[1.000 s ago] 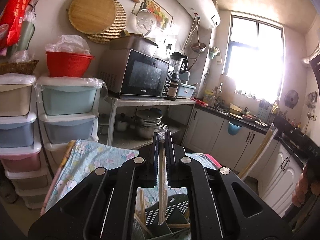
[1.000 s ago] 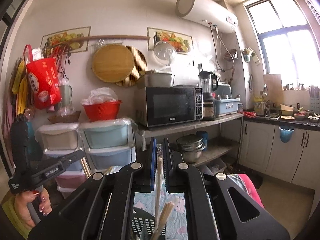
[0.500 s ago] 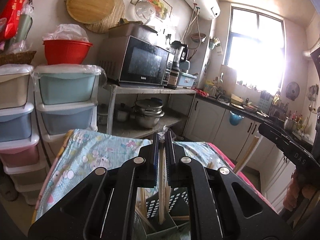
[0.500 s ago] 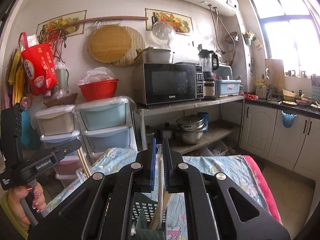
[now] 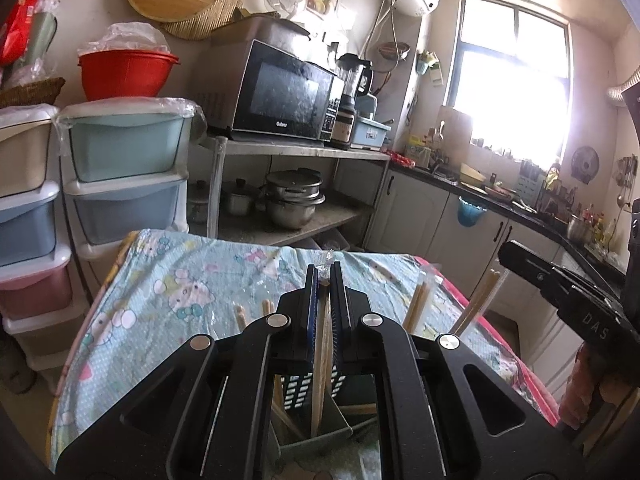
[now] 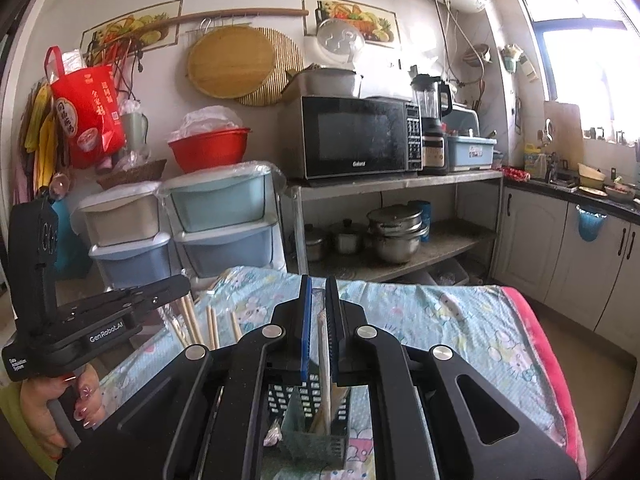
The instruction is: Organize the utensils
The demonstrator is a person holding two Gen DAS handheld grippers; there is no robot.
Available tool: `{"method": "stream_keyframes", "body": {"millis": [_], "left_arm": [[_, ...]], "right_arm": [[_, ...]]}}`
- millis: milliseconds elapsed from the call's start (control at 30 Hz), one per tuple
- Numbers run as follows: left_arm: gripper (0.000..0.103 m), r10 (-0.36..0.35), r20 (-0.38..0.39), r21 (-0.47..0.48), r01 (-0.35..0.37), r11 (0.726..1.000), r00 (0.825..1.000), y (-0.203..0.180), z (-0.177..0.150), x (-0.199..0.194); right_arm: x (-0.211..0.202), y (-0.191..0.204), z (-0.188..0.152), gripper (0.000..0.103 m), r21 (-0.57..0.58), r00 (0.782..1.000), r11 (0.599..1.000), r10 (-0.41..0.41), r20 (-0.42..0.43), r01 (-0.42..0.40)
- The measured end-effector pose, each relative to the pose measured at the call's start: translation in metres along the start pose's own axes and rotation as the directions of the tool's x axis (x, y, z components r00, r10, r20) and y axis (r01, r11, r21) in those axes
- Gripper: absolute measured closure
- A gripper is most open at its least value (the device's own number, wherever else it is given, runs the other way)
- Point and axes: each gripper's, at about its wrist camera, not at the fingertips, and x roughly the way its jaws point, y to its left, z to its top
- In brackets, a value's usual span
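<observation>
Steady now, with each gripper, left gripper [image 5: 324, 276] and right gripper [image 6: 315, 286], clamped on wrapped chopsticks [image 5: 319, 364] directly over the slotted utensil holder [image 6: 310, 420], lower them straight before you let go.

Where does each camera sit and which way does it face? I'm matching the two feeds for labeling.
Left wrist: sits on the left gripper, looking along its fingers past held chopsticks and utensil holder toward the microwave and window; the right gripper shows at right.
Right wrist: sits on the right gripper, facing the wall squarely; the left gripper and hand show at left.
Shared: microwave, red basin, holder, tablecloth.
</observation>
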Motion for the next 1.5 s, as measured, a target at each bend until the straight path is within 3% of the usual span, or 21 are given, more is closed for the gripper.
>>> {"method": "stream_keyframes", "body": {"millis": [467,533,633,700,833,1267,1500], "left_arm": [[0.099,0.000,-0.033,-0.004,0.000,1.000,0.999,-0.003,-0.008,0.000],[0.099,0.000,-0.040,-0.008,0.000,1.000,0.999,-0.002,-0.009,0.001],[0.096,0.000,-0.051,-0.015,-0.001,1.000,0.999,0.000,-0.011,0.001],[0.082,0.003,-0.058,-0.018,-0.004,1.000,0.998,0.001,-0.012,-0.001],[0.076,0.003,-0.067,-0.023,-0.005,1.000,0.998,0.003,-0.013,-0.003],[0.037,0.018,-0.065,-0.050,-0.021,0.998,0.998,0.009,-0.017,-0.022],[0.019,0.042,-0.053,-0.049,-0.044,0.998,0.998,0.008,-0.022,-0.036]], "right_arm": [[0.005,0.006,-0.013,0.095,-0.003,0.998,1.000,0.015,-0.056,-0.015],[0.005,0.005,-0.014,0.093,0.005,0.998,1.000,0.016,-0.063,-0.016],[0.005,0.002,-0.014,0.081,0.021,0.997,1.000,0.020,-0.073,-0.018],[0.004,0.001,-0.015,0.080,0.027,0.997,0.999,0.022,-0.076,-0.020],[0.001,-0.001,-0.017,0.077,0.035,0.996,0.999,0.021,-0.081,-0.019],[-0.018,-0.001,-0.025,0.062,0.041,0.996,0.999,0.023,-0.087,-0.019],[-0.029,-0.001,-0.032,0.048,0.049,0.996,0.999,0.024,-0.081,-0.020]]}}
